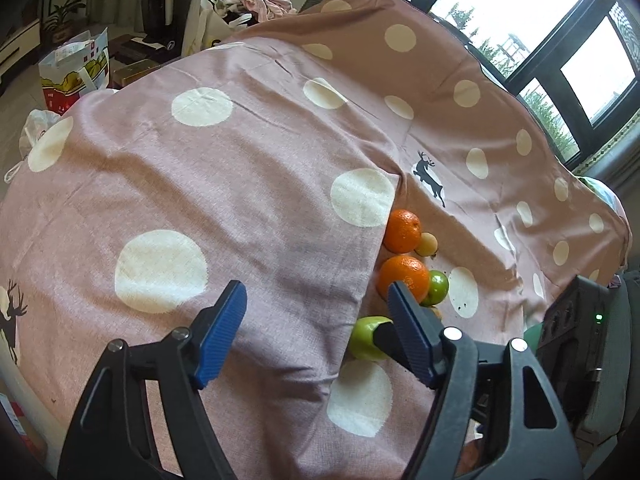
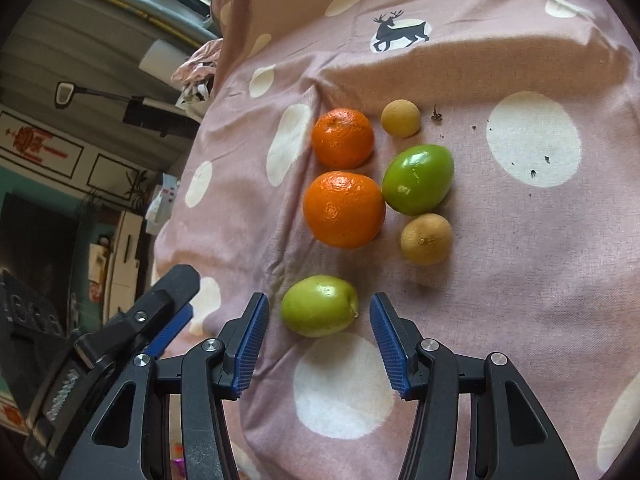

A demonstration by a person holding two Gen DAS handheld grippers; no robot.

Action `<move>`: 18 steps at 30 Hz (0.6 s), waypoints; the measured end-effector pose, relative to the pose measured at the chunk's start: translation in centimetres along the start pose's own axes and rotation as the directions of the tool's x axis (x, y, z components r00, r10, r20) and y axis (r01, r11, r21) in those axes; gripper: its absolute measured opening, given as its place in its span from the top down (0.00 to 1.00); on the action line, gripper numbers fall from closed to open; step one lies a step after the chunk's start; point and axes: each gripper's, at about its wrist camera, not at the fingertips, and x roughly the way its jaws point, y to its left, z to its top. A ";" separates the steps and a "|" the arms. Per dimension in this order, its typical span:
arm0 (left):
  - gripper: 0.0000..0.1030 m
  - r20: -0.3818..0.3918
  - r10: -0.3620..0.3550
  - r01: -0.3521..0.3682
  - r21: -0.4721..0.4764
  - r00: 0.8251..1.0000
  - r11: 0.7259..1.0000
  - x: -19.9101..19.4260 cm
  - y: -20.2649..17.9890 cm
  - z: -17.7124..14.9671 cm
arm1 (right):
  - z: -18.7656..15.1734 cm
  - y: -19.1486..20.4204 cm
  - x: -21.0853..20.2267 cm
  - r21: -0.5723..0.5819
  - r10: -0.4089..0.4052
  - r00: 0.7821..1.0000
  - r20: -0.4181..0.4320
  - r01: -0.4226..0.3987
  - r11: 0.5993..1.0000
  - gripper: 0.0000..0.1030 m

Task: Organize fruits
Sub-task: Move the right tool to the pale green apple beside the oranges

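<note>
Two sets of jaws, both standing open, neither holding anything. My right gripper is angled down at the cloth, and its blue pads flank the near green fruit with bare cloth showing on either side: the fruit lies just ahead of the tips and slightly between them, not yet touched. Its long axis runs roughly across the gap, pad to pad, stem nub toward the right-hand pad. I judge that a closing grip would bear on the fruit's ends, so the opening looks only just wide enough and leaves little slack.

My left gripper hovers over a raised fold of the same spotted sheet, nothing between its pads. It shows at the lower left of the right wrist view, beside the right gripper, and in its own view the fold hides part of the fruit. Right hand is plainly the nearer one for this pick.

Beyond the green fruit, further out on the sheet: a large orange touching a second green fruit, a smaller orange just behind the first, a brownish round fruit and a paler small one. The surface looks like a soft, draped cover, so fruit may roll if nudged. Dark specks lie on the cloth to the right.
</note>
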 end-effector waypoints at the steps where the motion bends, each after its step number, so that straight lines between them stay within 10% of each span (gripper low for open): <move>1: 0.30 -0.001 -0.004 0.004 0.002 1.000 1.000 0.0 -0.1 0.0 | 0.0 0.0 0.3 0.002 -0.004 1.000 -0.004 0.004 1.000 0.49; 18: 0.32 -0.050 -0.021 0.026 0.095 0.999 0.995 0.7 -2.0 -1.0 | -0.3 -2.9 -1.9 0.080 -0.005 0.998 0.063 0.000 0.997 0.61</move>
